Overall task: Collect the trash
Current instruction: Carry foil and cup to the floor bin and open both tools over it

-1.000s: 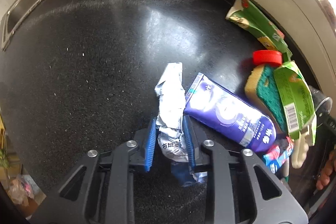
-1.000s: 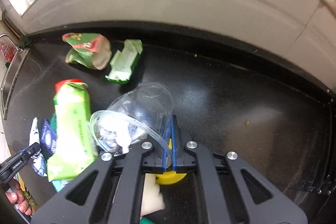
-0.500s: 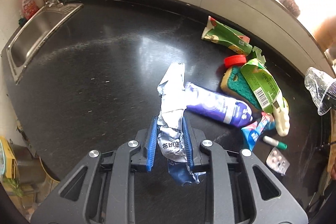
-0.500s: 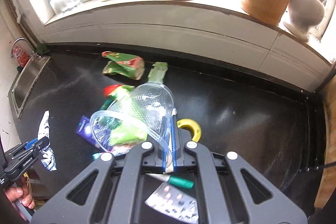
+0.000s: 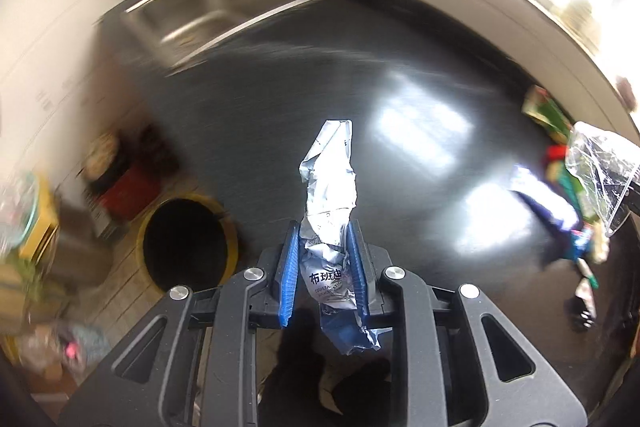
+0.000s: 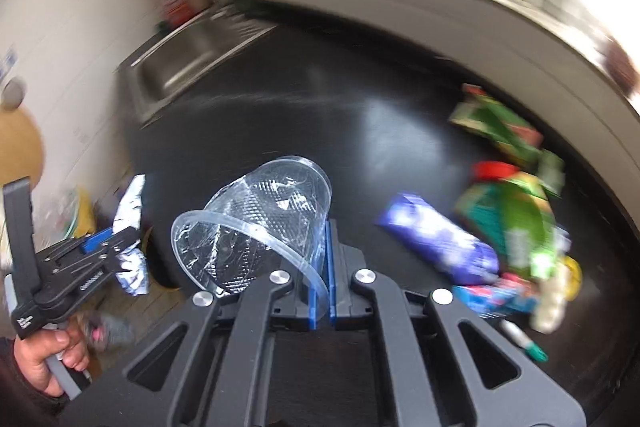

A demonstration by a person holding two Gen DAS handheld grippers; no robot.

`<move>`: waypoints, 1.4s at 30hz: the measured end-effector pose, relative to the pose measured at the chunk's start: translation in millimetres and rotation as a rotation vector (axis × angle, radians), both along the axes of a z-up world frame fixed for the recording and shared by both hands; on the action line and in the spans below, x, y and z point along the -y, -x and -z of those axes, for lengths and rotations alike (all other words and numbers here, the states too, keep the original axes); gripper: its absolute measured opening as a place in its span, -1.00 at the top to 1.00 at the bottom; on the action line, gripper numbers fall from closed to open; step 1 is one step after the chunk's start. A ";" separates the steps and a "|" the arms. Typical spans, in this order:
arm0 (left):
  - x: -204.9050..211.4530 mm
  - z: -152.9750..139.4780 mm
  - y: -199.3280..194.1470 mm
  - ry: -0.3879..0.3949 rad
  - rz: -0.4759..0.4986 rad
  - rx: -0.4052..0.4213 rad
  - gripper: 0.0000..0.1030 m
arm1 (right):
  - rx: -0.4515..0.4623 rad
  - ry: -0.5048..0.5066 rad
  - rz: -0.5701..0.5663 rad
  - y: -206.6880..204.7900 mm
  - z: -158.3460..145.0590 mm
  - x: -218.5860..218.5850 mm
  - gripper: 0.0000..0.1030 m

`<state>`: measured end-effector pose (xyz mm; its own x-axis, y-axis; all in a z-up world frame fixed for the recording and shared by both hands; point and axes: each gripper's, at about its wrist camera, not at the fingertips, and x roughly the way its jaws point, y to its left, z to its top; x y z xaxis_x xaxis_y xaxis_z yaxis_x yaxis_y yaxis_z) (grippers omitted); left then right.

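Observation:
My left gripper (image 5: 324,239) is shut on a crumpled silver wrapper (image 5: 330,187), held in the air over the front edge of the black counter (image 5: 304,95). Down on the floor to its left stands a yellow bin (image 5: 184,239) with a dark opening. My right gripper (image 6: 322,239) is shut on the wall of a clear plastic cup (image 6: 260,223), lifted above the counter (image 6: 320,115). The right wrist view also catches the left gripper (image 6: 110,243) with the wrapper (image 6: 130,203) at far left, held by a hand (image 6: 48,359). The cup (image 5: 600,167) appears at the right edge of the left wrist view.
More litter lies at the counter's right: a purple packet (image 6: 440,247), green cartons (image 6: 500,131), a red cap (image 6: 494,169), a green marker (image 6: 524,341). A steel sink (image 5: 208,15) sits at the far left corner. Boxes and clutter (image 5: 36,219) crowd the floor beside the bin.
Both grippers have lifted and swung left away from the litter pile, carrying the wrapper and the cup. The sink, the counter's edge and the yellow bin have come into view.

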<state>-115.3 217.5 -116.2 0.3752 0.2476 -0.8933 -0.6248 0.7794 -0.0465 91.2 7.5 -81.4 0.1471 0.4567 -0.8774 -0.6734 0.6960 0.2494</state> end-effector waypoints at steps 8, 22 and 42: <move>-97.4 42.5 103.2 0.043 -0.246 -0.017 0.55 | -0.160 -0.063 -0.386 98.1 24.0 -188.2 0.91; -193.7 192.4 148.0 0.150 -0.338 -0.026 0.54 | -0.252 0.173 -0.657 196.7 166.4 -399.8 0.91; -205.0 230.0 152.5 0.160 -0.349 -0.006 -0.51 | -0.231 0.221 -0.691 206.8 199.9 -430.9 -0.51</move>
<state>-267.8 422.4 -346.1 0.2878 0.2174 -0.9327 -0.8521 0.5026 -0.1458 -115.6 438.4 -281.4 -0.3074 0.1884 -0.9328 -0.9215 0.1856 0.3411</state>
